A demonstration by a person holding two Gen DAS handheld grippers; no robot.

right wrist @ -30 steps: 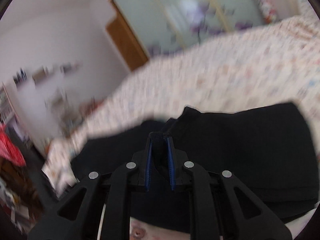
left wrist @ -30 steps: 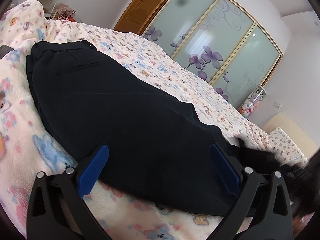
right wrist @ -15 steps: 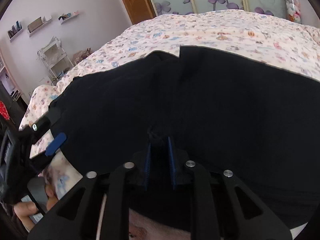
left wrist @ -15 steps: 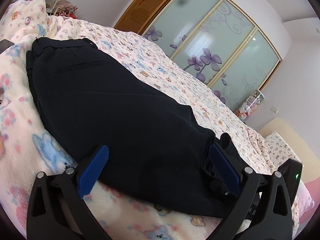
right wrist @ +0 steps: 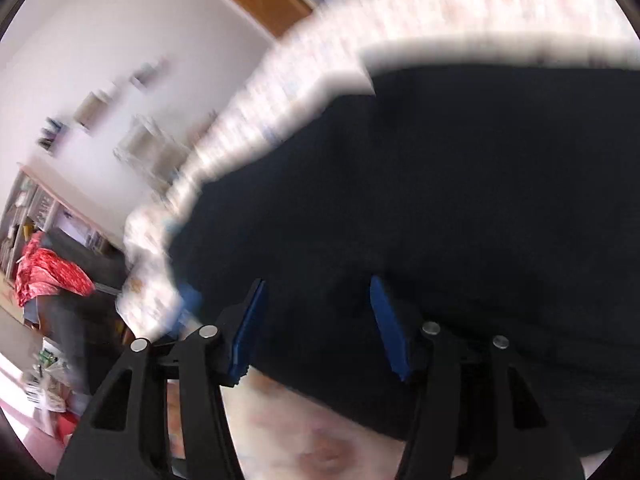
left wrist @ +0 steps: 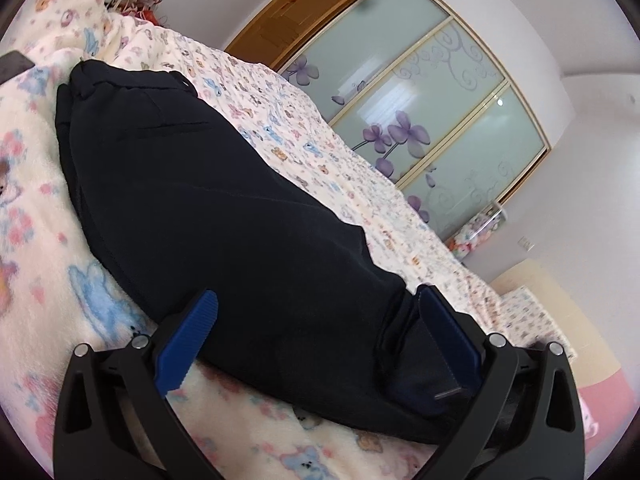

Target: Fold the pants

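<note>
The left gripper (left wrist: 316, 340), a black two-finger frame with ribbed blue pads, stands wide open and grips nothing. Its left pad (left wrist: 186, 344) sits at the near hem of the dark navy fabric pants (left wrist: 224, 216), and its right pad (left wrist: 448, 336) lies against a bunched fold of the same cloth at about 4 o'clock. The pants lie flat across the cream fleece blanket printed with small bears and flowers (left wrist: 48, 280), running from the waistband at 10 o'clock down to the bunched end at 5 o'clock. Beyond the bed, a brown wooden door (left wrist: 288, 20) stands at 12 o'clock and a frosted glass sliding wardrobe with purple flower prints (left wrist: 416, 92) at 2 o'clock.

The right gripper (right wrist: 316, 320), of the same build, is partly open with its pads apart over the pants (right wrist: 460, 200), holding nothing; this view is motion-blurred. A red cloth (right wrist: 48, 276) shows at 9 o'clock, off the bed.
</note>
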